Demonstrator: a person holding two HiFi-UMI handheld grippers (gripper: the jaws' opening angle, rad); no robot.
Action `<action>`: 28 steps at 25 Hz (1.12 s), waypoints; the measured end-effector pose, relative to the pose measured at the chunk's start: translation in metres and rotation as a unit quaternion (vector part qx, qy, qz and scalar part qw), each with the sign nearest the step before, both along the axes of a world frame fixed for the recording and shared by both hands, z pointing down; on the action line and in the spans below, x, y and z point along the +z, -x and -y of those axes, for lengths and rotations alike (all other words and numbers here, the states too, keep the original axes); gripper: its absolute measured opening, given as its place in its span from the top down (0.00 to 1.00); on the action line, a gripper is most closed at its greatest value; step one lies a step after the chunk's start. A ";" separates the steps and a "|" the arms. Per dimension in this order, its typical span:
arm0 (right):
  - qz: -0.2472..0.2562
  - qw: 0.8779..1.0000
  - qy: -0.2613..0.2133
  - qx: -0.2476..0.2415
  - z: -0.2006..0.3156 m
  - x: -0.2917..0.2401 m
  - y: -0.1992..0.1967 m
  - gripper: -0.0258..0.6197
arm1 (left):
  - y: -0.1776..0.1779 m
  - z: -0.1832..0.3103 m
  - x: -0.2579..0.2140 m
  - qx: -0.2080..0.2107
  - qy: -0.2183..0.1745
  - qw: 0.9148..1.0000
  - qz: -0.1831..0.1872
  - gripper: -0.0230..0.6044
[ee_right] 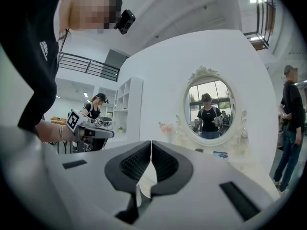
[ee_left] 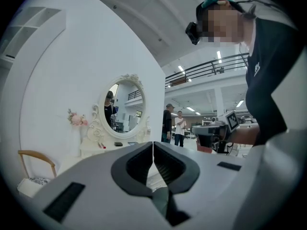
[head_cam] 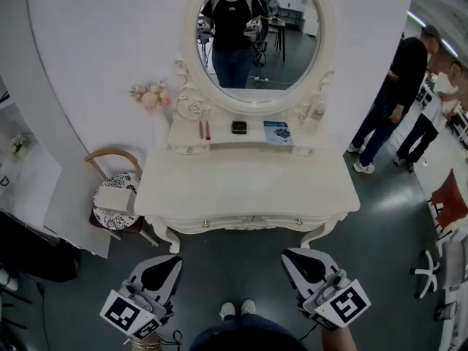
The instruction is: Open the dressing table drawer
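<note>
Both claws are closed on nothing: the left gripper (head_cam: 170,263) and the right gripper (head_cam: 294,257) each bring their dark ribbed pads (ee_left: 138,164) together at the tips. Ahead of both, well apart from them, stands the white dressing table (head_cam: 248,185), with carved trim and curved legs, under an oval mirror (head_cam: 256,39). Its drawer (head_cam: 252,222) is shut. It has a long narrow front with small round knobs, running left to right across the claws' path and facing them. Print on the blue booklet (head_cam: 277,131) beyond is too small to read.
</note>
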State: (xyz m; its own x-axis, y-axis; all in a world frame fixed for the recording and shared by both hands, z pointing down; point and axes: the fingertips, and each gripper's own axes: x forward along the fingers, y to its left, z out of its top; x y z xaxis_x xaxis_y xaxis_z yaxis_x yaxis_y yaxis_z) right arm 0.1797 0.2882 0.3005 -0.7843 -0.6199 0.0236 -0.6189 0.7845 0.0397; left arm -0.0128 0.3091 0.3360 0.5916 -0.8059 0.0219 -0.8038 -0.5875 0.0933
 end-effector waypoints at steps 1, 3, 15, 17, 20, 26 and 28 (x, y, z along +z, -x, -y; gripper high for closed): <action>-0.003 1.000 0.005 0.002 0.000 0.003 0.001 0.93 | 0.004 -0.002 0.000 -0.003 -0.002 1.000 -0.002 0.93; -0.001 1.000 0.013 -0.001 0.001 0.007 0.008 0.93 | 0.011 -0.005 0.001 -0.006 -0.004 1.000 -0.001 0.93; 0.014 0.999 0.025 -0.041 0.005 0.016 0.051 0.93 | 0.043 -0.019 0.024 -0.033 0.025 0.999 -0.002 0.93; 0.010 0.999 0.028 -0.040 0.015 0.018 0.053 0.93 | 0.047 -0.014 0.025 -0.041 0.026 0.999 -0.003 0.93; 0.019 0.998 0.030 -0.057 0.029 0.016 0.062 0.93 | 0.049 -0.005 0.025 -0.053 0.027 0.998 -0.007 0.93; 0.017 0.995 0.038 -0.086 0.069 0.021 0.080 0.93 | 0.053 0.024 0.028 -0.066 0.037 0.997 -0.008 0.93; 0.010 0.994 0.041 -0.096 0.083 0.023 0.085 0.93 | 0.055 0.038 0.030 -0.073 0.042 0.996 -0.010 0.93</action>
State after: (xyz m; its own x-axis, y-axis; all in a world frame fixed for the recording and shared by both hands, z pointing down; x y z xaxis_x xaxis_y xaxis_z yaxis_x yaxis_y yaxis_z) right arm 0.0947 0.2049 0.3233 -0.8892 -0.4548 0.0502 -0.4568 0.8887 -0.0396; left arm -0.0678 0.2709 0.3660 0.4692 -0.8793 0.0822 -0.8777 -0.4540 0.1535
